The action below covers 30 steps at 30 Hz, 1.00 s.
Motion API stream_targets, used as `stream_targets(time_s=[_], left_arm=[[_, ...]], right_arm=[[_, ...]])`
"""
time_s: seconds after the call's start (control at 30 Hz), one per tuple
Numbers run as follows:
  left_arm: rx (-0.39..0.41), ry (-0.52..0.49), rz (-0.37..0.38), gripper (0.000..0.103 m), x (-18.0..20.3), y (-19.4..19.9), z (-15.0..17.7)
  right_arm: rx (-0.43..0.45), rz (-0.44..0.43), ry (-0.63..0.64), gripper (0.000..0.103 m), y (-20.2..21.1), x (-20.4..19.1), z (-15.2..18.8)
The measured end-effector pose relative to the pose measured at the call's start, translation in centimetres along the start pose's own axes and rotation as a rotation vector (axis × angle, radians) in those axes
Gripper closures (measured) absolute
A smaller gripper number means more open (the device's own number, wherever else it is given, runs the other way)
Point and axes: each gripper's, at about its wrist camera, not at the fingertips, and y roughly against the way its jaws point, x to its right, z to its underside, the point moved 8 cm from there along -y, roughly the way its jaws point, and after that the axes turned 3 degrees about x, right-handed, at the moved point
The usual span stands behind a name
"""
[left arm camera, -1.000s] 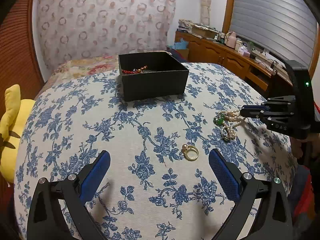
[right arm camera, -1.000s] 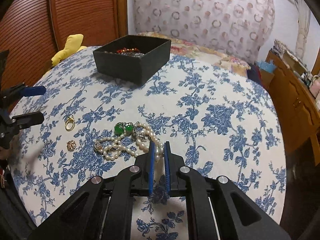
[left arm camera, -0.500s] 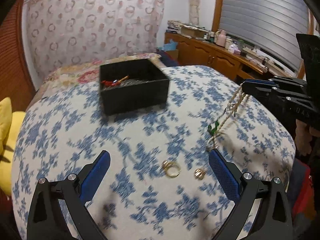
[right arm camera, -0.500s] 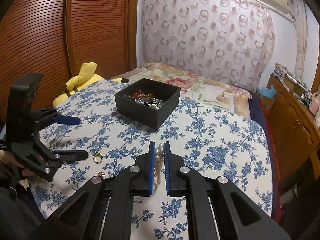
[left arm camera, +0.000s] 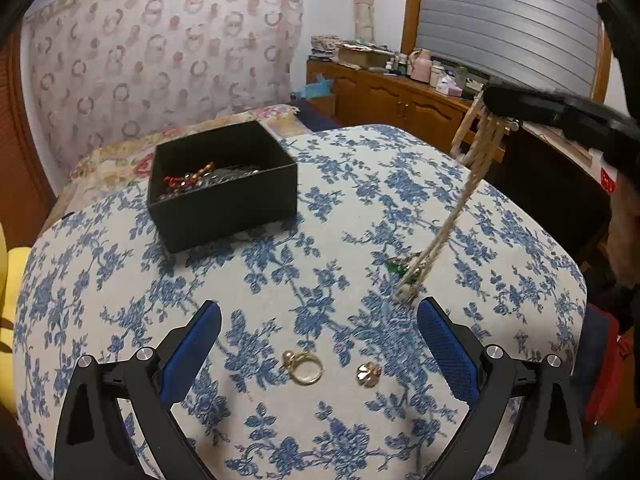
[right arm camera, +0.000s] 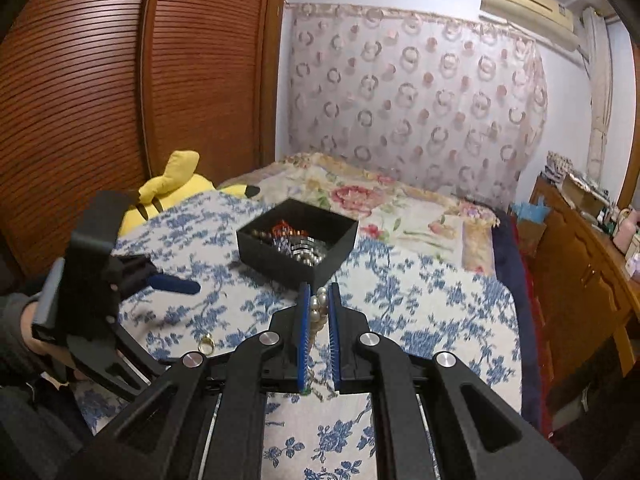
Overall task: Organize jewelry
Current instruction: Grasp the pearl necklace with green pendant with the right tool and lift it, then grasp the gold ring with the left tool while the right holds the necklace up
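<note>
My right gripper (right arm camera: 319, 292) is shut on a pearl necklace (right arm camera: 318, 312). In the left wrist view the pearl necklace (left arm camera: 460, 200) hangs from the right gripper (left arm camera: 496, 110), its green-stone end (left arm camera: 404, 270) low over the cloth. A black box (left arm camera: 224, 200) with jewelry inside stands at the table's far side; it also shows in the right wrist view (right arm camera: 296, 258). A gold ring (left arm camera: 305, 367) and a small gold earring (left arm camera: 368, 370) lie between the fingers of my open, empty left gripper (left arm camera: 318, 336).
The round table wears a blue-flowered cloth (left arm camera: 120, 280). A bed (right arm camera: 400, 208) lies behind it, a yellow plush toy (right arm camera: 176, 188) at the left and a wooden dresser (left arm camera: 400, 96) with clutter at the right.
My right gripper has risen with the pearl necklace, lifting it off the cloth until it hangs. The left gripper has pulled back a little, staying open over the ring.
</note>
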Motion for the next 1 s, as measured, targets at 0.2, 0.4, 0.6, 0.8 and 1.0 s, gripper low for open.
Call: stream_targets(time_s=[0.2, 0.4, 0.6, 0.8, 1.0], left_arm=[[-0.036, 0.018, -0.003, 0.027, -1.2, -0.2, 1.5], [-0.089, -0.005, -0.001, 0.045, -1.0, -0.9, 3.0], [-0.100, 0.006, 0.007, 0.067, -1.1, -1.5, 3.4], [-0.095, 0.000, 0.019, 0.093, -1.3, -1.3, 3.4], [-0.086, 0.012, 0.028, 0.094, -1.5, -1.0, 3.4]], right_arm=[[0.016, 0.013, 0.021, 0.093, 0.4, -0.3, -1.0], [0.012, 0.011, 0.019, 0.093, 0.4, -0.4, -1.0], [0.005, 0.004, 0.017, 0.093, 0.1, -0.6, -0.8], [-0.002, 0.003, 0.025, 0.093, 0.0, -0.7, -0.6], [0.001, -0.001, 0.026, 0.093, 0.0, -0.8, -0.6]])
